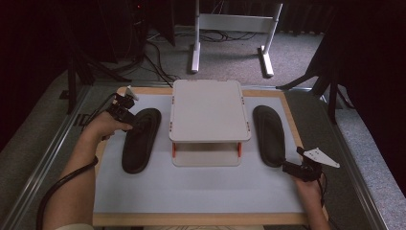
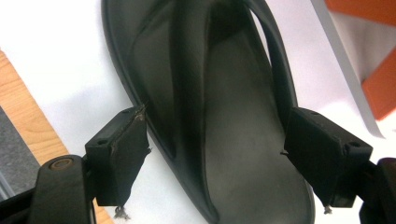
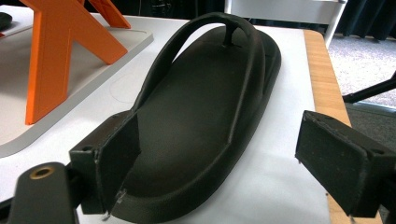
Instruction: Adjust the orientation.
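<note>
Two black flip-flops lie flat on the white mat, one at centre left [image 1: 141, 139], one at centre right [image 1: 269, 135], flanking a white two-tier stand [image 1: 209, 115]. No writing can be read. The left gripper [image 2: 215, 149] straddles its sandal, jaws wide, pads at its rims. The right gripper [image 3: 217, 163] gapes wide at the other's heel; bare mat lies below.

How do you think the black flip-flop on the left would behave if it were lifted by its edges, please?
The left flip-flop looks like moulded foam, so probably light and bendy: the unsupported end may sag. Its matte surface should grip the fingers rather than slip. Lying flat on the white mat, it is unlikely to roll.
</note>
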{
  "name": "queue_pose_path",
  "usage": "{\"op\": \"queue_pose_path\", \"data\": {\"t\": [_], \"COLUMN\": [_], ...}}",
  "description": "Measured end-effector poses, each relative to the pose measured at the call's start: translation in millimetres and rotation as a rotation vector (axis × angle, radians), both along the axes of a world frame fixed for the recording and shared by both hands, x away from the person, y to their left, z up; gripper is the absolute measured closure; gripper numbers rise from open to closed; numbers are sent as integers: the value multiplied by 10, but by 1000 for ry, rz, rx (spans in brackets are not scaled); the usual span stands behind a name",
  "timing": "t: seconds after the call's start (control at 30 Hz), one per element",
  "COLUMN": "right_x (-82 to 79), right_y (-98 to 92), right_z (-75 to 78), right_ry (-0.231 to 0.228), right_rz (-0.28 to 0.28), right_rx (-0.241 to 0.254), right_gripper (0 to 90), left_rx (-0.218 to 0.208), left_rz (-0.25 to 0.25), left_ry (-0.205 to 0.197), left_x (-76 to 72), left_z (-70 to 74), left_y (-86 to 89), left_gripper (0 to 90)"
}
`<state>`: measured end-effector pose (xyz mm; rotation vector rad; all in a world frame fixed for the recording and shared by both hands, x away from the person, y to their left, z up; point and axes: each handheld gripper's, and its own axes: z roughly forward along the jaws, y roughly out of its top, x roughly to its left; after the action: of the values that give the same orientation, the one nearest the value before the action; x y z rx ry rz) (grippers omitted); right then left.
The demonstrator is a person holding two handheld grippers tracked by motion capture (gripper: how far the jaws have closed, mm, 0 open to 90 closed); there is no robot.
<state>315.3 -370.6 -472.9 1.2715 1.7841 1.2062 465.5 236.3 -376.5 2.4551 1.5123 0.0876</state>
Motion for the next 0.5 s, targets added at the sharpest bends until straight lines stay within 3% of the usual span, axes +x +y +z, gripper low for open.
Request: {"op": "queue_pose_path", "data": {"t": [0.07,0.17,0.37,0.5], "right_x": [0,1,0,0], "right_y": [3,4,9,11], "right_z": [-1,-1,-2,-3], "right_ry": [0,2,2,2], "right_rz": [1,3,7,7], "right_rx": [-1,-4,-5,-7], "right_gripper": [132,132,132,132], "left_rx": [29,25,43,47], "left_rz": [2,-4,2,14], "left_ry": [5,9,34,50], "left_x": [30,59,159,209], "left_z": [-31,-76,-161,-199], "left_y": [4,-8,-43,-57], "left_gripper": [262,329,366,461]}}
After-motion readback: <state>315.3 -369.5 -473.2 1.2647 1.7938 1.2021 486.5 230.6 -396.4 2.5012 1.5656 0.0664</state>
